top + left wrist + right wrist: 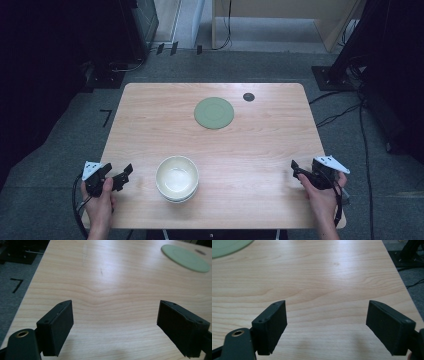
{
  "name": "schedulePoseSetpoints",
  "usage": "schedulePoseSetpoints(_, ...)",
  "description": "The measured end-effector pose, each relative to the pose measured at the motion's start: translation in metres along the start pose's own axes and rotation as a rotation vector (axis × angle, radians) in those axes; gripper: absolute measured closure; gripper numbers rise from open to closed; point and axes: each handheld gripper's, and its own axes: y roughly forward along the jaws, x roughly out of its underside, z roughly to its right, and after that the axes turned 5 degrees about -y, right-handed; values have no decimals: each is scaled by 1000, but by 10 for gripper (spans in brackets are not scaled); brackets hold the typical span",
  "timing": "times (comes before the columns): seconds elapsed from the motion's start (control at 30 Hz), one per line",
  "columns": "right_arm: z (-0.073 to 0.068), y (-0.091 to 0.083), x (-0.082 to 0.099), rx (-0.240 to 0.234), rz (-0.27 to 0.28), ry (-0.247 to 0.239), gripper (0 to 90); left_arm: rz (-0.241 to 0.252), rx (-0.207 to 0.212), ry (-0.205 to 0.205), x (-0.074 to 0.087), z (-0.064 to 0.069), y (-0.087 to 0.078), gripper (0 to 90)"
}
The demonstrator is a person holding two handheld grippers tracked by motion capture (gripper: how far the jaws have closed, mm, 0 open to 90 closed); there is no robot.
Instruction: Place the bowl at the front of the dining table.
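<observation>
The left hand-held gripper [120, 176] sits at the near left corner of the bench [260, 145]. Its jaws are wide open with nothing in them. The right hand-held gripper [299, 171] sits near the right edge, open and empty too. Between them, closer to the left hand-held gripper, stands a stack of white bowls [177, 178], close to the near edge. It touches neither one. Bare wood lies in front of both pairs of jaws. Farther off, past the bowls, lies a flat green plate [214, 112]. A small dark disc [248, 96] lies just beyond it, by the far edge.
</observation>
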Motion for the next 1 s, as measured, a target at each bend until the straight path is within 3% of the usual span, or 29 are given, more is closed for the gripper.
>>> schedulePoseSetpoints(0.23, -12, -5, -7, -28, 44, 10, 161, 49, 74, 13, -13, 22, -15, 137)
schedulePoseSetpoints(0.43, -28, -13, -20, -95, 96, -8, 173, 75, 159, 39, -24, 47, -27, 149)
schedulePoseSetpoints(0.5, -37, -15, -23, -115, 116, -29, 229, 78, 187, 57, -27, 57, -31, 153)
schedulePoseSetpoints(0.6, -52, -20, -28, -165, 150, -43, 302, 95, 246, 78, -28, 71, -38, 228)
schedulePoseSetpoints(0.63, -52, -20, -28, -165, 150, -43, 302, 95, 246, 78, -28, 71, -38, 235)
schedulePoseSetpoints(0.67, -64, -24, -33, -196, 165, -49, 320, 98, 267, 83, -28, 76, -39, 238)
schedulePoseSetpoints(0.77, -79, -27, -38, -248, 172, -59, 367, 94, 310, 104, -28, 88, -42, 252)
schedulePoseSetpoints(0.87, -94, -28, -42, -307, 163, -67, 381, 94, 330, 125, -26, 98, -43, 285)
schedulePoseSetpoints(1.0, -117, -27, -47, -356, 159, -97, 414, 98, 304, 169, -22, 111, -42, 285)
